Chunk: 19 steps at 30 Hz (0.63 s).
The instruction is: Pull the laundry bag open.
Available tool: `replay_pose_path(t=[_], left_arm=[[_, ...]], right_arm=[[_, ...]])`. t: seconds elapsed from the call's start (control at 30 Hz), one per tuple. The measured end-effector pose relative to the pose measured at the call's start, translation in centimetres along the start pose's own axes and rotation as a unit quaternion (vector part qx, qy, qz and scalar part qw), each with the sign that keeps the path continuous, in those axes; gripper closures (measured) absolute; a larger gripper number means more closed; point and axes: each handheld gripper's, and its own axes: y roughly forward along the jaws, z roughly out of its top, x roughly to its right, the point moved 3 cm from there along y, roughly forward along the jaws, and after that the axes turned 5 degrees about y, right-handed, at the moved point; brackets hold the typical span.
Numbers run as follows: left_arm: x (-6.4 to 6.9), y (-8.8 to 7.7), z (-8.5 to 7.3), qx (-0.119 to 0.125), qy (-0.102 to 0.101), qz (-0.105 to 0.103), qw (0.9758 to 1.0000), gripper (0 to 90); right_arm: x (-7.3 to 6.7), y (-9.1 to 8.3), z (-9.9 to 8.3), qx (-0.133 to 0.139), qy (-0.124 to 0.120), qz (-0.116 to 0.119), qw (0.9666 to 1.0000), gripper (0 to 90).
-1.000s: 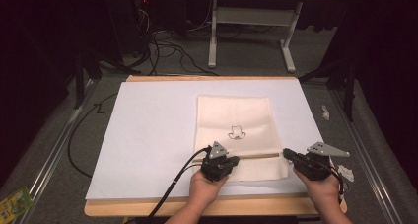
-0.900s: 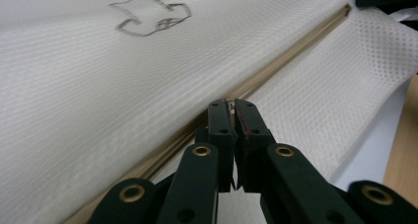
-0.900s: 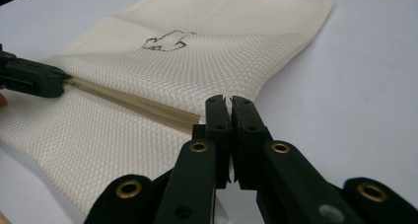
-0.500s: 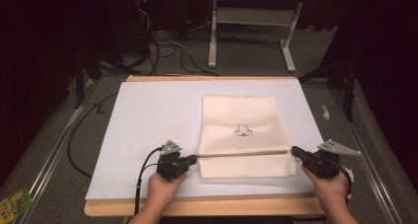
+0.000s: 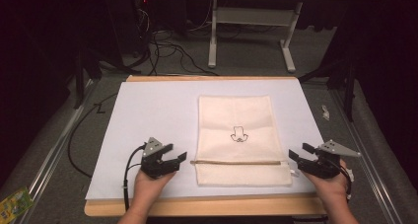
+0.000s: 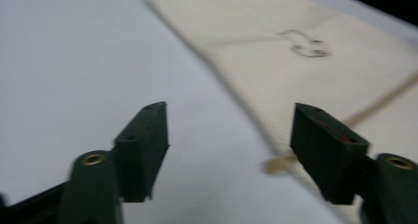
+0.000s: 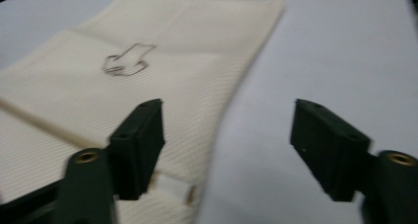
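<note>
Two grippers flank one cream cloth bag (image 5: pixel 237 137), which lies flat on the white sheet (image 5: pixel 148 115) covering the bench (image 5: pixel 207 207). The left gripper (image 5: pixel 178 158) sits just beside the bag's left edge, its fingers (image 6: pixel 143 150) spread wide with nothing between them. The right gripper (image 5: pixel 299 152) sits just beside the right edge, its fingers (image 7: pixel 138 145) likewise spread and empty.

In the left gripper view, the tan drawstring (image 5: pixel 236 162) crosses the bag and its end pokes out past the cloth edge, lying between the fingers and a little ahead of them. In the right gripper view, the bag's corner with a small white tag (image 7: pixel 170 187) lies just ahead of the left-hand finger, while the other finger stands over bare sheet. A small dark outline print (image 5: pixel 238 134) sits on the cloth beyond both pairs of fingers, towards the bag's middle.

By its look, the bag is light, soft woven fabric: it will drape and fold rather than hold its shape, and a pull at one point will likely drag or bunch it across the smooth sheet. It does not look fragile or slippery; the weave should give the fingers good purchase. Sensible places to take hold are the side edges nearest each gripper, at the drawstring line, where the channel looks likely to give a thicker ridge to pinch. Because the cloth lies flush on the sheet, a finger probably has to slide under the edge first.
</note>
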Motion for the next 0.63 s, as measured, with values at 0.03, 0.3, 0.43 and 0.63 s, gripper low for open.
replay_pose_path(t=[0.03, 0.3, 0.43, 0.63], left_arm=[[0.0, 0.0, 0.0, 0.000, 0.000, 0.000, 1.0000, 23.9], [-5.7, -3.4, -1.5, 0.001, -0.009, 0.088, 0.9961, 9.6], [-5.6, -3.2, -1.2, 0.003, -0.005, 0.087, 0.9962, 6.2], [-5.8, -3.0, -1.4, -0.014, -0.008, 0.079, 0.9967, 1.3]], right_arm=[[0.0, 0.0, 0.0, 0.000, 0.000, 0.000, 1.0000, 24.8], [5.1, -0.9, -0.8, 0.004, 0.016, -0.068, 0.9976, 9.0], [4.5, -0.8, -0.5, 0.011, 0.005, -0.066, 0.9978, 9.0], [3.8, -0.7, -0.2, 0.011, -0.008, -0.061, 0.9980, 8.4]])
